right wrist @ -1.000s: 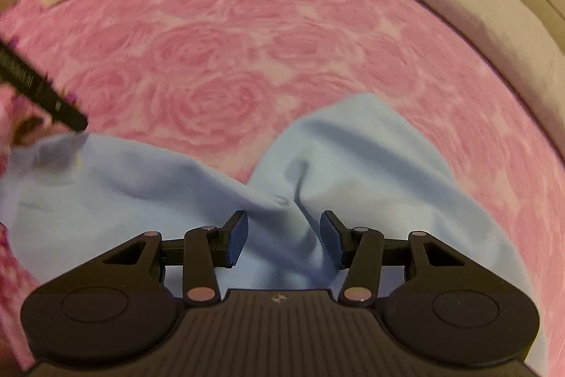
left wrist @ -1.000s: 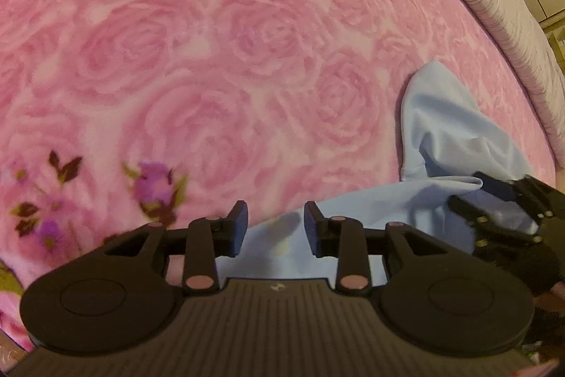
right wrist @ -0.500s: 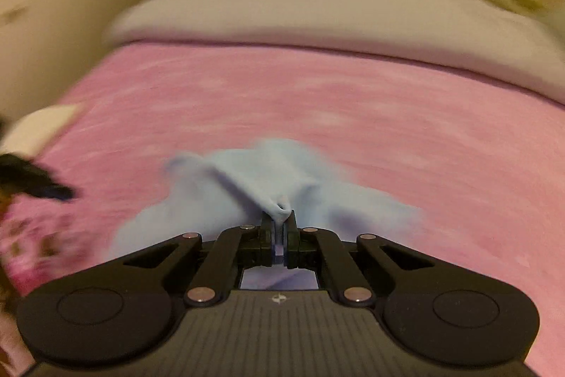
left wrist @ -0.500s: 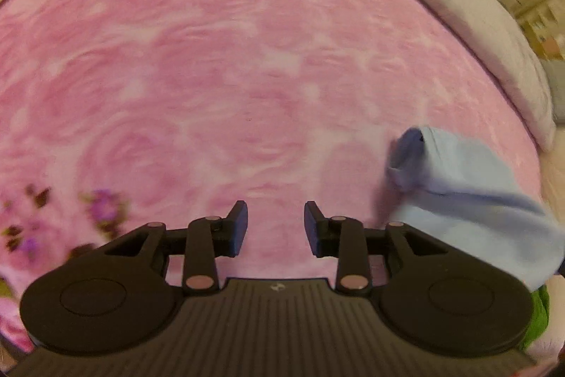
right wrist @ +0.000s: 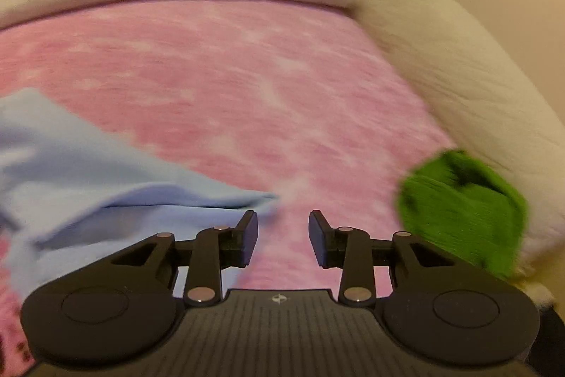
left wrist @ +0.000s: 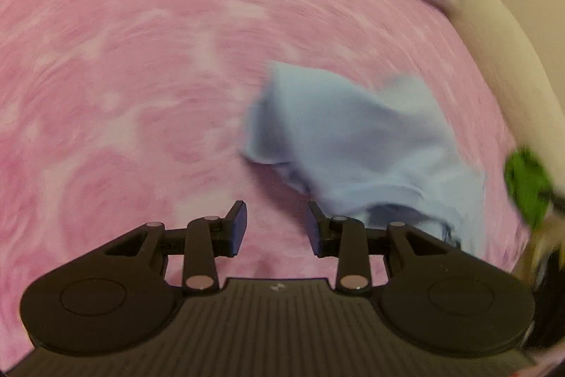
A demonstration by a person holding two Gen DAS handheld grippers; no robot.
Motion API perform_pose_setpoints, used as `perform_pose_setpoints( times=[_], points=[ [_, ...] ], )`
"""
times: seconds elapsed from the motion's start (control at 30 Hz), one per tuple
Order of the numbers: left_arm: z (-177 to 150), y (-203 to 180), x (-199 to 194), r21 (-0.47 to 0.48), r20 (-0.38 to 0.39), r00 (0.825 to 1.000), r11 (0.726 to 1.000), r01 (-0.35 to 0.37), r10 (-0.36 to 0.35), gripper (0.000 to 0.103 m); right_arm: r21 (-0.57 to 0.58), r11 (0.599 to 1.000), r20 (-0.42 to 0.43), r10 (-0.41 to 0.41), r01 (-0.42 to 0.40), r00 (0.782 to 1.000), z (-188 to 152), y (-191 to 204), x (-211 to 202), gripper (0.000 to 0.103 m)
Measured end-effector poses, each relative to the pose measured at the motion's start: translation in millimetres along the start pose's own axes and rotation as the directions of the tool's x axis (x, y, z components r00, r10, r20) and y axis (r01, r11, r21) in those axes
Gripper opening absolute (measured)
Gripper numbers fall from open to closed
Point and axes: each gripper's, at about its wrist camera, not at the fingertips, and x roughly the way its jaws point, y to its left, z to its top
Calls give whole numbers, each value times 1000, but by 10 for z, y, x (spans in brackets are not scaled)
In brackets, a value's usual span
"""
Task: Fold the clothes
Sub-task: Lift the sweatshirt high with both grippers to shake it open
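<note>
Both grippers stand apart and empty: my left gripper (left wrist: 276,225) has only blanket between its jaws, and my right gripper (right wrist: 282,235) has just been opening, with nothing between its jaws either.

Blue cloth (left wrist: 356,151): it lies in a loose, rumpled heap on the pink blanket (left wrist: 141,76), just beyond and to the right of my left gripper. From the right wrist view its near edge ends beside my right gripper's left finger, not between the pads. Edges are turned under and uneven; I see no clean fold line.

Green cloth (right wrist: 462,204): a bunched lump near the bed's edge, against the pale bolster (right wrist: 459,66), well apart from the blue one and untouched by either gripper.

Assessment: both views are blurred, so fine creases cannot be read. As things lie, the blue cloth does not look folded flat, and the green cloth appears not started. Most of the folding looks left to do.
</note>
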Motion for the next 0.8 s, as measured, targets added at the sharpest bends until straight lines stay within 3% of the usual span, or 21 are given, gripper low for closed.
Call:
perform_pose_setpoints(
  times=[0.07,0.13,0.23,0.3,0.33,0.37,0.4,0.43,0.47,0.53,0.57,0.63,0.7,0.8],
  points=[
    [-2,-171,83,148,8,999,988,-48,48,30,-92,992,18,85,-83,996,-51,203,39,36],
    [-13,-315,158,293,20,995,951,-101,99,30,-203,969,23,146,-138,989,-111,466,139,37],
    [-93,-439,214,465,65,985,869,-171,159,34,-410,902,45,166,-134,985,-223,908,301,41],
    [-124,-432,255,549,91,979,811,-202,182,37,-565,822,87,155,-79,984,-346,1180,409,51],
    [-170,-445,308,603,116,974,766,-223,193,39,-631,775,119,146,-38,982,-422,1294,460,58],
    [-219,-462,363,655,144,969,715,-246,201,41,-682,731,153,141,1,978,-490,1401,497,62],
    [-287,-486,408,714,179,962,645,-272,208,42,-729,683,187,139,43,972,-558,1508,534,69],
    [-358,-512,452,768,215,954,567,-299,211,43,-767,636,218,138,82,966,-617,1609,573,70],
    [-438,-531,508,818,254,943,473,-327,213,44,-786,609,233,133,106,963,-640,1679,616,70],
    [-599,-541,603,882,330,924,284,-375,195,45,-793,595,253,124,132,960,-639,1773,663,60],
    [-681,-524,643,900,358,918,199,-388,171,48,-782,608,258,118,135,959,-606,1792,683,58],
    [-815,-465,758,896,433,892,43,-441,133,52,-757,640,254,102,132,962,-516,1811,713,48],
    [-946,-405,875,864,501,861,-110,-492,84,54,-737,661,255,82,139,964,-449,1814,741,47],
    [-993,-317,982,806,573,819,-177,-564,0,54,-745,650,241,52,150,969,-405,1794,771,47]
  ],
)
